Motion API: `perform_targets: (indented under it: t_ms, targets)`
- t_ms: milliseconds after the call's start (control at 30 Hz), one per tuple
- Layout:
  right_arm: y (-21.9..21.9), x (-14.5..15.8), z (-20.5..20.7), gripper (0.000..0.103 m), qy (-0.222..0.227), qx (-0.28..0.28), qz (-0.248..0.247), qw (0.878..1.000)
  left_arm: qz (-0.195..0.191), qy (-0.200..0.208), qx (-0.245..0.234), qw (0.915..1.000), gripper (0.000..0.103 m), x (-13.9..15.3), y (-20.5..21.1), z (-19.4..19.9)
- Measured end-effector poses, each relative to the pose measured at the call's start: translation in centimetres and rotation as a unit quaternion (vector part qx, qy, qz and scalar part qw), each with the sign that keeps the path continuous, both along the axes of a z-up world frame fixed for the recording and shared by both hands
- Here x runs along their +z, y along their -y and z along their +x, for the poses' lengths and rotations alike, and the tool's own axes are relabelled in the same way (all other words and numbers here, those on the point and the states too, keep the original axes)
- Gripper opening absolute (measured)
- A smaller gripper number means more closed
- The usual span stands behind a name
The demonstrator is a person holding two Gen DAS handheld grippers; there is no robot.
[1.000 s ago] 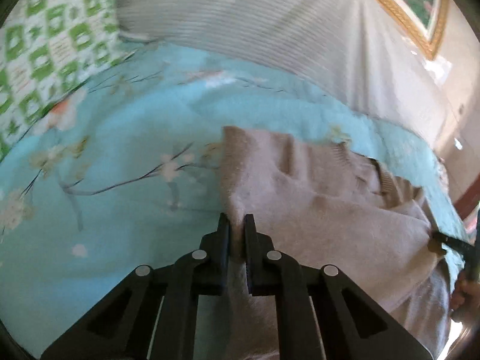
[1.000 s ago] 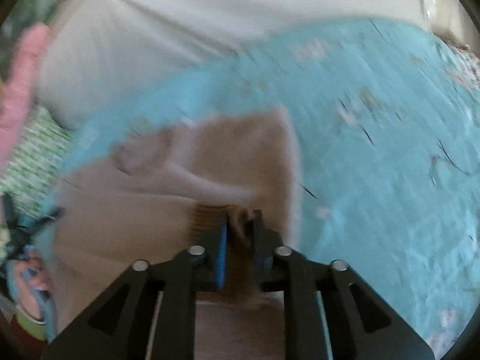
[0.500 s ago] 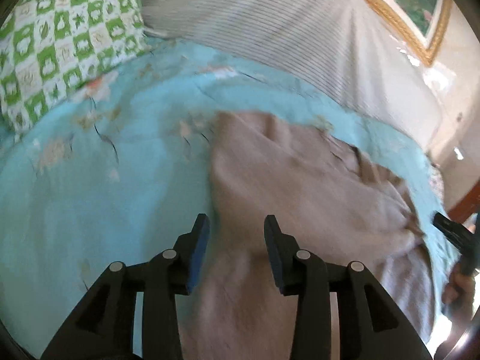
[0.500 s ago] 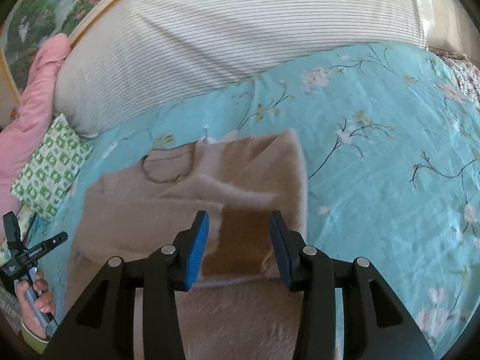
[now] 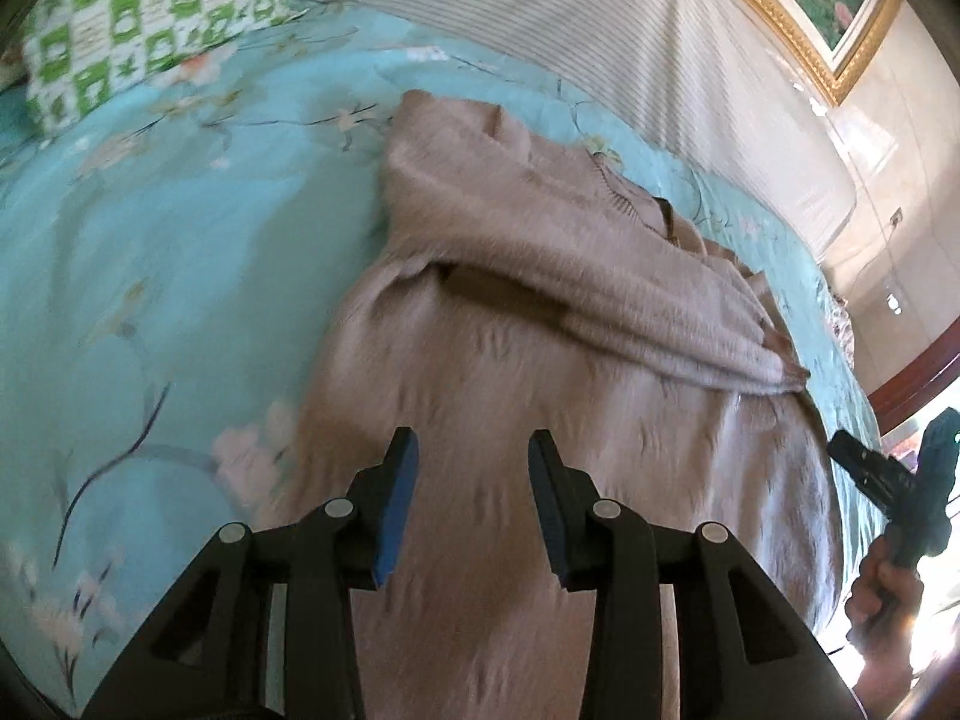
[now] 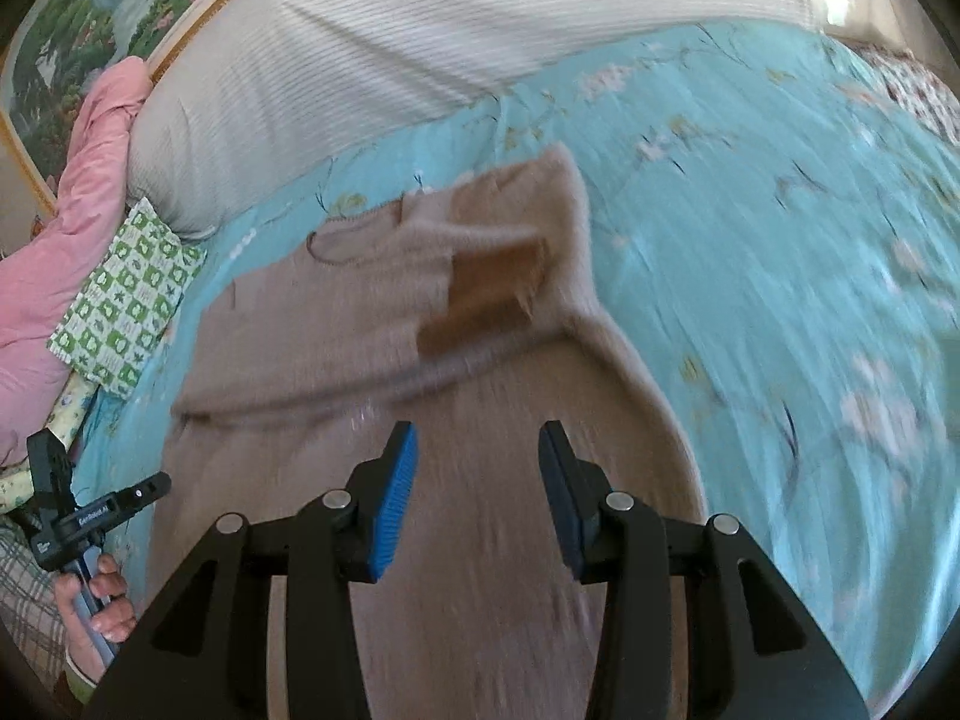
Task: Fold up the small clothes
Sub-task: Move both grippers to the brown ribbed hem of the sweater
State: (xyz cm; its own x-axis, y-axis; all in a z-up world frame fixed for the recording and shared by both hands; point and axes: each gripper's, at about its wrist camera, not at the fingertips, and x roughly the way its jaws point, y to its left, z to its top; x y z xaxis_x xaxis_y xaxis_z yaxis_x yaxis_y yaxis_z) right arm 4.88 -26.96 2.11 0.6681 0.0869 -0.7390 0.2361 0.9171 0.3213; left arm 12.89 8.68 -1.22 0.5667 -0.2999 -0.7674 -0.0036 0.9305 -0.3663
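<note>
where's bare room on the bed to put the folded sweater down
Bare blue bedspread lies right of the beige sweater, up to the striped pillow. Another patch lies left of it, below the green checked pillow. The middle is covered by the sweater.

A home bedroom: bed under a turquoise floral bedspread [image 6: 780,228], striped bolster [image 6: 420,42], green checked pillow [image 5: 150,18], pink duvet [image 6: 66,228], gilt-framed painting [image 5: 804,6].
</note>
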Motion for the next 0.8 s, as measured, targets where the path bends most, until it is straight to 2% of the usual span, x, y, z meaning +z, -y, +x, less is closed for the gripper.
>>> perform_targets:
  t_ms: [100, 367, 433, 500, 600, 800]
  targets:
    - [0.1, -0.4, -2.6, 0.043, -0.005, -0.005, 0.001, 1.0, 0.007, 0.002, 0.004, 1.0, 0.044, 0.2, -0.9, -2.4]
    - [0.4, -0.5, -7.3, 0.044, -0.002, -0.022, 0.007, 1.0, 0.017, -0.009, 0.004, 0.9998, 0.048, -0.3, -2.3, -8.3]
    - [0.6, -0.5, -8.5, 0.044, 0.001, -0.027, 0.01, 1.0, 0.02, -0.009, -0.001, 0.9998, 0.058, -0.4, -2.4, -9.5]
    - [0.8, -0.5, -9.7, 0.046, 0.003, -0.028, 0.01, 1.0, 0.019, -0.012, -0.005, 0.9997, 0.061, -0.6, -2.7, -10.9]
    - [0.9, -0.8, -11.8, 0.05, 0.002, -0.023, 0.012, 1.0, 0.009, -0.02, -0.024, 0.9995, 0.062, -1.1, -2.7, -13.1]
    - [1.1, -1.2, -15.4, 0.056, 0.002, -0.005, 0.016, 1.0, 0.014, -0.029, -0.057, 0.9979, 0.067, -2.2, -2.5, -17.2]
